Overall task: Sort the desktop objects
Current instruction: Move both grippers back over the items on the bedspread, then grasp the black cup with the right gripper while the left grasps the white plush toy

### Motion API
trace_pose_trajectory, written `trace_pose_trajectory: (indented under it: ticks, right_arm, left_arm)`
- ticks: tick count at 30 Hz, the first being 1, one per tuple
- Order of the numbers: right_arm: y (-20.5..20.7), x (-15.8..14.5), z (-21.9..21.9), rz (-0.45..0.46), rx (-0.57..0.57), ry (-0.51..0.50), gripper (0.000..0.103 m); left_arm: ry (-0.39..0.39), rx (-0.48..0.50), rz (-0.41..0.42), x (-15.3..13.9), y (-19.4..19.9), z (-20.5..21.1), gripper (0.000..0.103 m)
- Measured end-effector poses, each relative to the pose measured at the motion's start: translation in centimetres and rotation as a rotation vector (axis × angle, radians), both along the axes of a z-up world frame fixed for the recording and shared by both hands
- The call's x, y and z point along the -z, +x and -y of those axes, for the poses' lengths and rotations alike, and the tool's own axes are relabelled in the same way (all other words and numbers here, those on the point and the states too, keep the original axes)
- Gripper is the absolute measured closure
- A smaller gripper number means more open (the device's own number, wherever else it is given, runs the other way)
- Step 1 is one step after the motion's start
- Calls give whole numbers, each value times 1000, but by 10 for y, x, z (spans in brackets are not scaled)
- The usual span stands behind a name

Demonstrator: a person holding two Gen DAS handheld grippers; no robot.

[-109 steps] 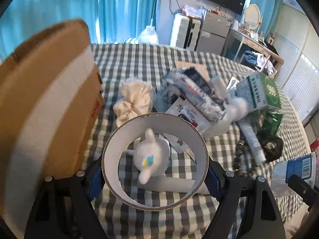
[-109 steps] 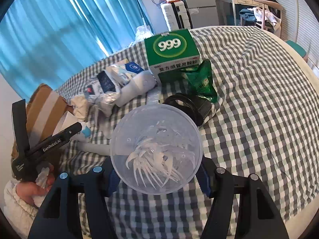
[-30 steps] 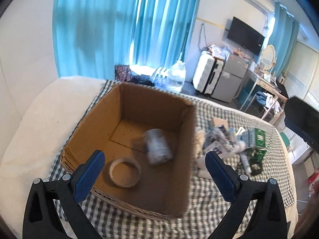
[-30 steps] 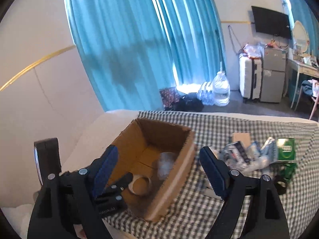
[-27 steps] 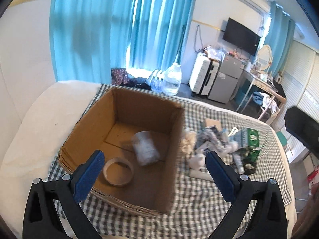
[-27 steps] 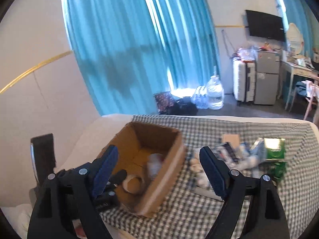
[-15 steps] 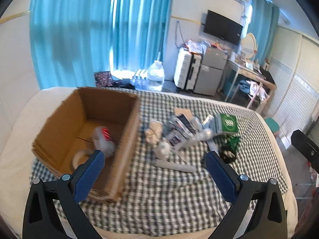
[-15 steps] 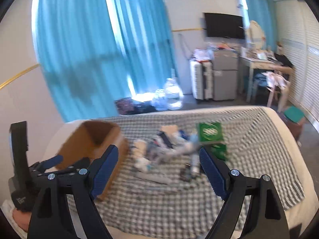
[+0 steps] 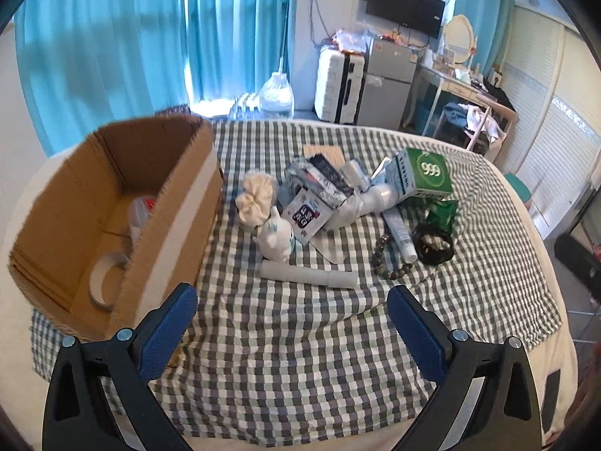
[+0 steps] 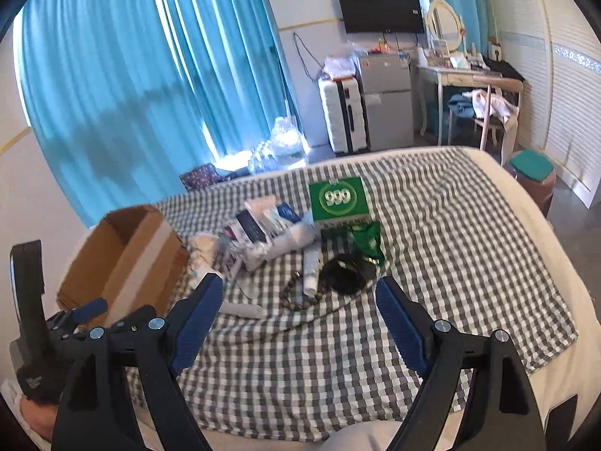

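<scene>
This is looking like a lived-in bedroom at home. Teal curtains (image 10: 150, 86) are hanging across the upper left of the frame, a television (image 10: 379, 11) is sitting on the wall at the top, and a white suitcase (image 10: 343, 114), a small grey fridge (image 10: 383, 97) and a dressing table (image 10: 469, 79) with an oval mirror (image 10: 446, 24) are standing along the far wall. A checked cloth (image 9: 300, 338) is covering the bed.

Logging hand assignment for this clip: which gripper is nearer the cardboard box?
Left. The left gripper hovers open with the cardboard box right beside its left finger. The right gripper, also open, sits farther off, with the box beyond the left gripper.
</scene>
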State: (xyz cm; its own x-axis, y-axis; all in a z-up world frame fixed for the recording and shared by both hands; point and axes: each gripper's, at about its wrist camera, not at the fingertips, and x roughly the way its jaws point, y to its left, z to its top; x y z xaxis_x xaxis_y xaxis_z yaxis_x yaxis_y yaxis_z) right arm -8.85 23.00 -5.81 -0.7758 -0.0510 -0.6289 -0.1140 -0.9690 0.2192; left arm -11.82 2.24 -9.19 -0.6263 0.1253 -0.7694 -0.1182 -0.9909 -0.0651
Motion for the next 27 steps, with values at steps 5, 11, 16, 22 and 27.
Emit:
trace_pose_trajectory:
  ticks: [5,11,16,22,27]
  right_arm:
    - [-14,30,-10,53,1,-4,19]
    - [-41,67,-22,138,24,-21,19]
    - [-72,99,-27,200,38,-18,19]
    - [-109,133,-40,266,84,-15,19]
    - [-131,150,-48,294,102,-10,25]
  left_arm:
    - [-14,-3,30,25,-19,-12,0]
    - [-32,-29,65,60,-47,-20,0]
    - [-37,-65,105,90,-74,-19,0]
    - [-45,-89,91,113,-98,-15,0]
    - [-15,-107,91,130,-112,-6,0]
